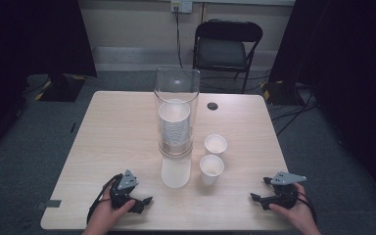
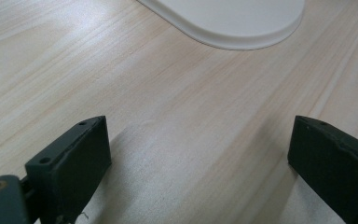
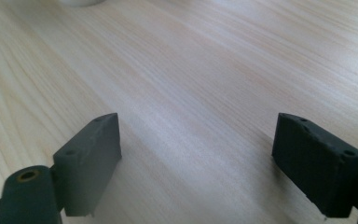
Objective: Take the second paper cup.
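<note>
Resting low on the bench (image 1: 117, 127), well apart from the tall clear cup holder (image 1: 176, 115): left hand-held gripper (image 1: 146, 201) near its white base (image 1: 175, 171), gaping wide, holding nothing. Sitting far off to the holder's other side: right hand-held gripper (image 1: 257, 190), also gaping wide, holding nothing. Standing just beside the holder: two paper cups (image 1: 211, 169), close together, untouched.

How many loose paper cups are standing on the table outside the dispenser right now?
2. One loose cup stands just right of the dispenser; the other loose cup stands in front of it, nearer the person. More cups sit stacked inside the dispenser, too tightly nested to count.
</note>
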Demonstrator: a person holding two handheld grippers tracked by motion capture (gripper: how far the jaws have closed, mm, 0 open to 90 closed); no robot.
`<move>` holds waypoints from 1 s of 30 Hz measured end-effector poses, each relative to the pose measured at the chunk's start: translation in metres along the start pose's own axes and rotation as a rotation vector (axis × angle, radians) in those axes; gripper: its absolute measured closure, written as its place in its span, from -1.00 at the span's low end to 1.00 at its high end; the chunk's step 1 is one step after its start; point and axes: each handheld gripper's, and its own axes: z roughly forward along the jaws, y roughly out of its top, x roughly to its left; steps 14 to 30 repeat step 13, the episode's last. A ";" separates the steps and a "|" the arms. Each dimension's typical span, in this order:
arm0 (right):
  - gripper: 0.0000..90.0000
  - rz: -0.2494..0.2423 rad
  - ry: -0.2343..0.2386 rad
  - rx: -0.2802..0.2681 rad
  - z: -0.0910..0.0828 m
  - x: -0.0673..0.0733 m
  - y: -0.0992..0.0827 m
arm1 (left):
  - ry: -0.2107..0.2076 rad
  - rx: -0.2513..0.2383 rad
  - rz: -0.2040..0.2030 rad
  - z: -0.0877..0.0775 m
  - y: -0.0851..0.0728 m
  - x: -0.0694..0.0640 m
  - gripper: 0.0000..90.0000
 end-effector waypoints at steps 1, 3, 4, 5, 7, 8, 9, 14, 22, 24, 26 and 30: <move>-0.69 0.000 0.000 0.000 0.000 0.000 0.000 | 0.000 0.000 0.000 0.000 0.000 0.000 -0.88; -0.69 -0.005 0.000 0.002 0.000 0.001 0.000 | 0.000 -0.001 0.001 0.000 0.000 0.000 -0.88; -0.69 -0.004 0.001 0.002 0.000 0.000 0.000 | 0.000 -0.001 0.000 0.000 0.000 0.000 -0.88; -0.69 -0.004 0.001 0.002 0.000 0.000 0.000 | 0.000 -0.001 0.000 0.000 0.000 0.000 -0.88; -0.70 -0.004 0.005 0.002 0.000 0.000 0.000 | 0.000 -0.001 0.001 0.000 0.000 0.000 -0.88; -0.70 -0.006 0.002 0.004 0.000 0.000 0.000 | 0.000 -0.001 0.000 0.000 0.000 0.000 -0.88; -0.70 -0.006 0.002 0.004 0.000 0.000 0.000 | 0.000 -0.001 0.000 0.000 0.000 0.000 -0.88; -0.71 -0.008 0.002 0.004 0.000 0.000 0.000 | 0.000 0.000 0.001 0.000 0.000 0.000 -0.88; -0.71 -0.008 0.002 0.004 0.000 0.000 0.000 | 0.000 0.000 0.001 0.000 0.000 0.000 -0.88; -0.71 -0.008 0.002 0.004 0.000 0.000 0.000 | 0.000 0.000 0.001 0.000 0.000 0.000 -0.88; -0.71 -0.008 0.002 0.004 0.000 0.000 0.000 | 0.000 0.000 0.001 0.000 0.000 0.000 -0.88; -0.71 -0.008 0.002 0.004 0.000 0.000 0.000 | 0.000 0.000 0.001 0.000 0.000 0.000 -0.88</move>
